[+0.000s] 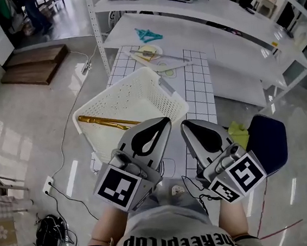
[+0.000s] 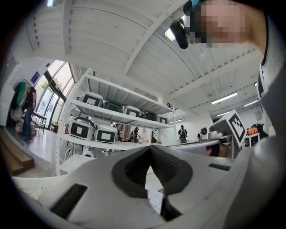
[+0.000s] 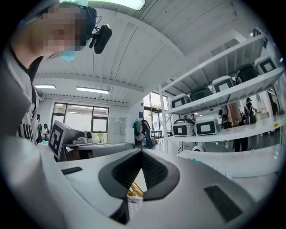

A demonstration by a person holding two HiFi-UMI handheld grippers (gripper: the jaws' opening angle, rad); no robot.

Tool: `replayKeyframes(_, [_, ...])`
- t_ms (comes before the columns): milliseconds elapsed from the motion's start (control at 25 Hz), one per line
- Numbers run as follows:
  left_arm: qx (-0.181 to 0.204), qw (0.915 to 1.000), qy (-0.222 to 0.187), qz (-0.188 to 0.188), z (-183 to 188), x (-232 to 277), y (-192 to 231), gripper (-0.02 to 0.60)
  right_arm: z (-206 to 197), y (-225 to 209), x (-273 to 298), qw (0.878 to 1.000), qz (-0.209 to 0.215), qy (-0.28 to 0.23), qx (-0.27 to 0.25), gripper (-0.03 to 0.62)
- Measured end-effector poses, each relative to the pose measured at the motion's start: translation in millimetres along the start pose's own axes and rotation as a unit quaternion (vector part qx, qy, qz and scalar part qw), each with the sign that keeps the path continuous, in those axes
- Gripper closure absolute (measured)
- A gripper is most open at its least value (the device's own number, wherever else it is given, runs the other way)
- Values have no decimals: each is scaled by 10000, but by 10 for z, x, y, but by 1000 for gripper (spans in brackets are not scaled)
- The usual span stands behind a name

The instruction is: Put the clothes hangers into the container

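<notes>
So, quick status from my end. Both grippers are up in front of the person's chest with nothing in either one. My left gripper (image 1: pixel 164 125) has its jaws clenched tip to tip, and in the left gripper view (image 2: pixel 150 147) the dark pads meet at a point with only shelving and ceiling behind them. The right gripper (image 1: pixel 186 126) is the same: jaws pressed together, nothing between them. They sit side by side, tips pointing away from the body, close together but not touching.

The white perforated basket (image 1: pixel 111 93) sits on the near end of the grid-pattern table (image 1: pixel 198 82), just past the gripper tips. One gold hanger (image 1: pixel 107 121) already lies inside it, flat along the near-left side. The right gripper view catches a sliver of that gold hanger (image 3: pixel 133 191) and the basket's holey wall (image 3: pixel 134 205) through the little gap under the closed tips (image 3: pixel 142 152).

Farther back, on the low white shelf (image 1: pixel 234 56) behind the table, there's a teal hanger-shaped thing (image 1: pixel 149 34), well apart from the basket. Near it, at the far end of the table, sits some pale clutter I can't make out properly.

Off to the right of the right gripper there's a dark blue seat (image 1: pixel 267 143) with a yellow-green cloth (image 1: pixel 239 132) beside it.
</notes>
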State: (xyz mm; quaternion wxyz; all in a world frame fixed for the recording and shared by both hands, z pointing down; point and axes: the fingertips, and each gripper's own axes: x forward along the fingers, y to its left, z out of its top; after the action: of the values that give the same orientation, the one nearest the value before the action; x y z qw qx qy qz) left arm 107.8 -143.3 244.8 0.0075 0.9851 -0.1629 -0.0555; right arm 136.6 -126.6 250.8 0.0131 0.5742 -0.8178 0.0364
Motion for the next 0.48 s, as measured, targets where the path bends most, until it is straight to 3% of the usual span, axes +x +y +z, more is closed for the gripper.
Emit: replayKeyframes(480, [10,9999,-52,-136,27,107,-159,561,44,-79,-155,9998,-156,-39,-79,582])
